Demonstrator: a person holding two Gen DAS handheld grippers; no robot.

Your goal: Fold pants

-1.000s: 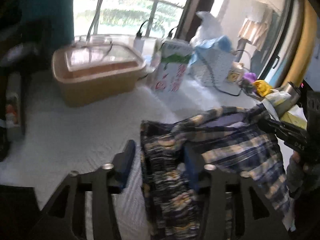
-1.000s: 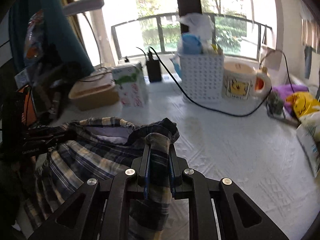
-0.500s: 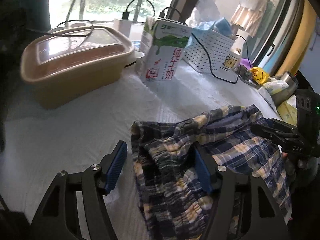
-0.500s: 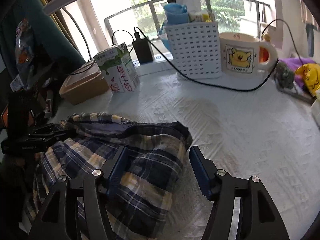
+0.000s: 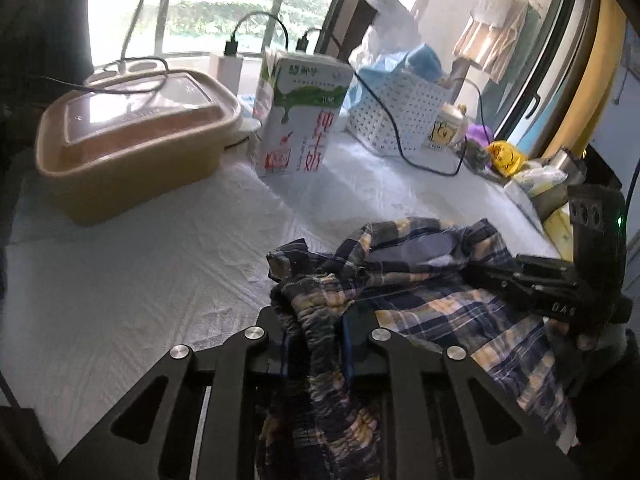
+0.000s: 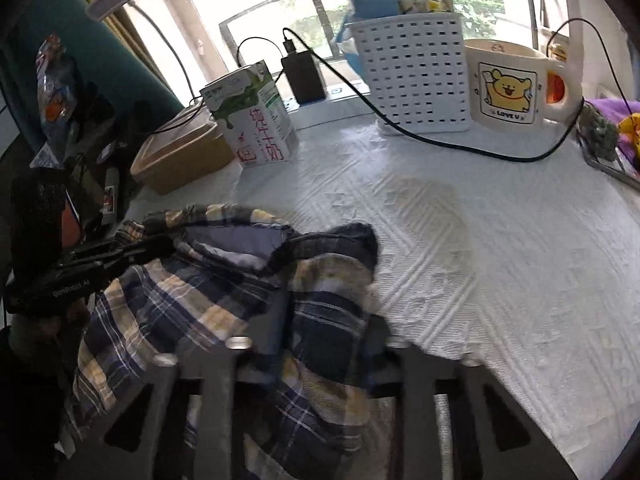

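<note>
The pants (image 5: 432, 300) are dark blue and yellow plaid. They lie bunched at the near edge of the white textured table cover (image 5: 160, 264), and also show in the right wrist view (image 6: 224, 292). My left gripper (image 5: 314, 340) is shut on a gathered edge of the pants. My right gripper (image 6: 326, 344) has its fingers close around a fold of the pants; this view is blurred. Each gripper appears in the other's view, the right one (image 5: 560, 292) and the left one (image 6: 92, 268), both at the cloth.
At the back stand a tan lidded container (image 5: 132, 140), a milk carton (image 5: 300, 120), a white perforated basket (image 6: 412, 72), a bear mug (image 6: 516, 88) and a black cable (image 6: 460, 148). Yellow and purple items (image 5: 500, 152) lie at the far right.
Half a second ago both grippers were open over the pants. Both have now closed on the cloth. A second ago the right gripper was shut on the pants and the left was open.
</note>
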